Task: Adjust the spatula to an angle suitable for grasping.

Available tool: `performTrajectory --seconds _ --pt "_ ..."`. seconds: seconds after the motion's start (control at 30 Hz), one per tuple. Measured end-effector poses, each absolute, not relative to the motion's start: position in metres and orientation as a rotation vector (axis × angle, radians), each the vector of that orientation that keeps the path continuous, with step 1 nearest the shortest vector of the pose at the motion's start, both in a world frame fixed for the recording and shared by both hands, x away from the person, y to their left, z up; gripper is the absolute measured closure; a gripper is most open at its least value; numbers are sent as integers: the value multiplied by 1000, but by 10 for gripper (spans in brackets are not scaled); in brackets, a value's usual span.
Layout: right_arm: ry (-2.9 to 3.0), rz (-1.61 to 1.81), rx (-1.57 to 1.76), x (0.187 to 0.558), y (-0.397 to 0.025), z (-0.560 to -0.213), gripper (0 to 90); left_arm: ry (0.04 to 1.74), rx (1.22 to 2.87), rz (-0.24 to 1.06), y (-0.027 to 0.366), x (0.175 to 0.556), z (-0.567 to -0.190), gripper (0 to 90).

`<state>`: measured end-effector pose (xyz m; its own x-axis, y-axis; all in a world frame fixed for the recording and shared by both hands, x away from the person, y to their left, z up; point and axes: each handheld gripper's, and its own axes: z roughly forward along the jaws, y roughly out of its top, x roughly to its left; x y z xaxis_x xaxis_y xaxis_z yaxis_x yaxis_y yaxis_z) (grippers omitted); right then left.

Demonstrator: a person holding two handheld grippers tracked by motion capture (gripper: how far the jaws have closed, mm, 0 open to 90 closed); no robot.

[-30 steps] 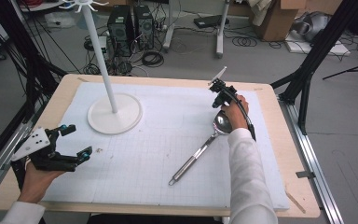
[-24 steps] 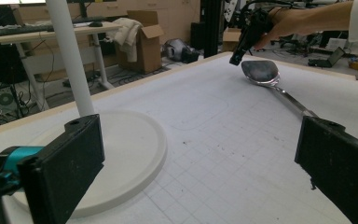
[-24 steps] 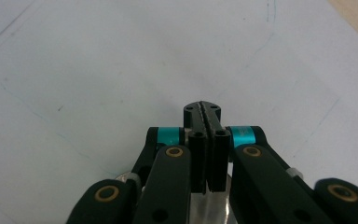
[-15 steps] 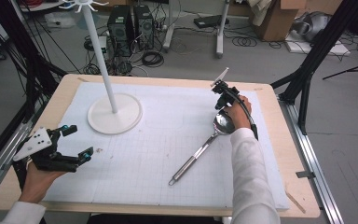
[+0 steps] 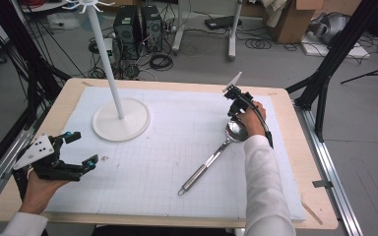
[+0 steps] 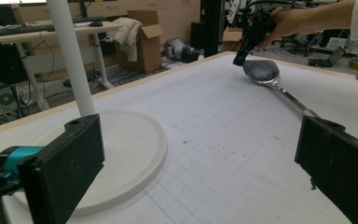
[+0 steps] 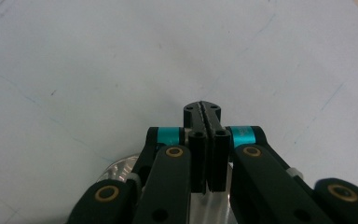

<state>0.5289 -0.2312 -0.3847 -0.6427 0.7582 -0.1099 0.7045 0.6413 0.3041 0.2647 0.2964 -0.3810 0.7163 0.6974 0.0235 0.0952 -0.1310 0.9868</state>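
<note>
A long metal spoon (image 5: 206, 164) lies on the white mat, its bowl (image 5: 234, 132) towards the far right and its handle running back to the near middle. My right gripper (image 5: 230, 114) is shut and points down at the mat, just beyond the bowl's far edge. In the right gripper view its jaws (image 7: 202, 109) press flat together, with a bit of the shiny bowl (image 7: 116, 170) showing underneath them. The left gripper view shows the same spoon (image 6: 261, 71) with the right gripper's tip beside it. My left gripper (image 5: 83, 147) is held open near the front left corner, with nothing in it.
A white stand with a round base (image 5: 121, 120) and a tall pole (image 5: 106, 54) rises at the back left of the mat, in front of my left gripper (image 6: 200, 182). The wooden table edge (image 5: 305, 162) runs along the right.
</note>
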Motion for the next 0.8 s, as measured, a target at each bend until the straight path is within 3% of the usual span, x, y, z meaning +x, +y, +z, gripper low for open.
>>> performTrajectory --seconds 0.8 --pt "2649 256 1236 517 -242 -381 899 641 1648 589 295 263 -380 17"
